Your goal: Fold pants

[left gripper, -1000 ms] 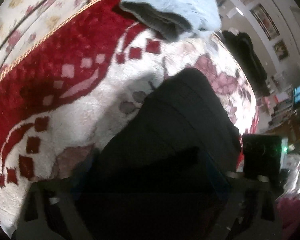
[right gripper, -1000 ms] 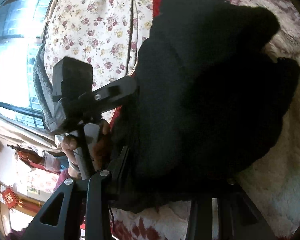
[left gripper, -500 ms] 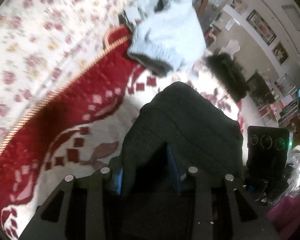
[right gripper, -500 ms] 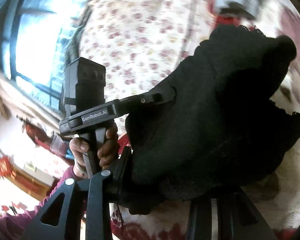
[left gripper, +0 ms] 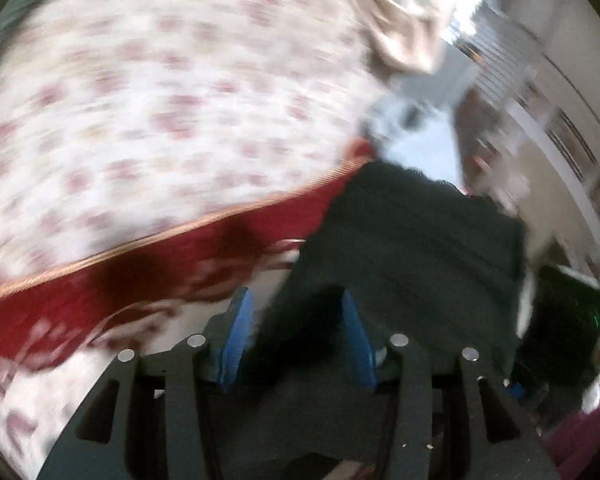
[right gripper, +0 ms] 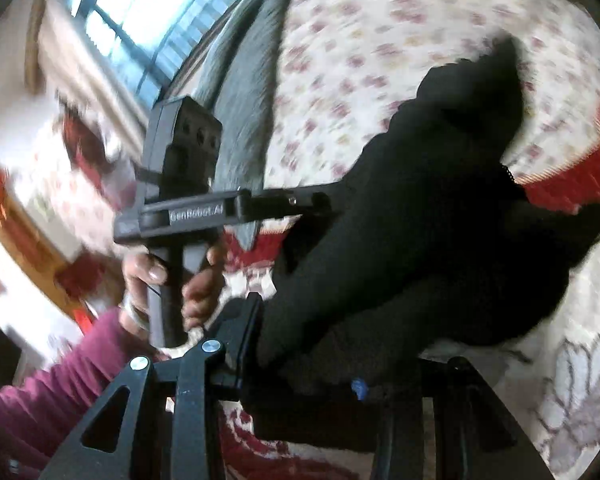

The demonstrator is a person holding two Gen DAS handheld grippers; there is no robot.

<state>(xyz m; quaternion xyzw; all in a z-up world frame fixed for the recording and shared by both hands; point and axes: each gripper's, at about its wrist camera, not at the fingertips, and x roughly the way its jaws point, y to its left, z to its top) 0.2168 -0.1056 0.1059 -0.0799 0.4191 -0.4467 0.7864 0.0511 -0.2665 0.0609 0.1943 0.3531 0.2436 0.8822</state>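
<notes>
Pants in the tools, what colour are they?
Black. The pants show best in the right wrist view.

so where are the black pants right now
The black pants hang between both grippers, above the red-and-white blanket; the left gripper is opening with cloth between its pads.

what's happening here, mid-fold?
A person holds a gripper in each hand, and both have hold of the black pants, lifted off the red and white blanket. The right gripper is shut on the fabric. The left gripper has the cloth between its blue fingers, its jaws opening. A floral cover lies behind. The frames are blurred, and the fold is not finished.
</notes>
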